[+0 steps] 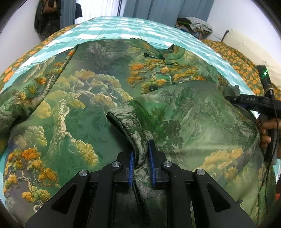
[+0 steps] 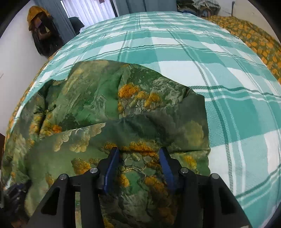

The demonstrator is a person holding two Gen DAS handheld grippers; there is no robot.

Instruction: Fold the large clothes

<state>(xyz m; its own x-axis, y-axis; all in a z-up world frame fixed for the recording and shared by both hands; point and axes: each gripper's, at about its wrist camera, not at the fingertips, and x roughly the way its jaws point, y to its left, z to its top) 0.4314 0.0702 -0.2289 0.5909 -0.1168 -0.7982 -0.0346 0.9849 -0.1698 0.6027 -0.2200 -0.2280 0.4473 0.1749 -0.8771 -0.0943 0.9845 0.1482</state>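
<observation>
On the teal plaid bedspread (image 2: 202,57) lies the green landscape-print garment (image 1: 87,105), its long axis running left to right. Left gripper (image 1: 141,157) pinches a rolled hem at the near edge, jaws easing apart. Right gripper (image 2: 138,157) hangs half-open over the garment's right end, gripping nothing. Curtains (image 1: 158,8) hang beyond.

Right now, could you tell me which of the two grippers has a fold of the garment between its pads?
The left gripper: a dark-edged fold of the green landscape-print garment runs up between its narrow-set pads. The right gripper stands wider, fabric only lying beneath it.
</observation>
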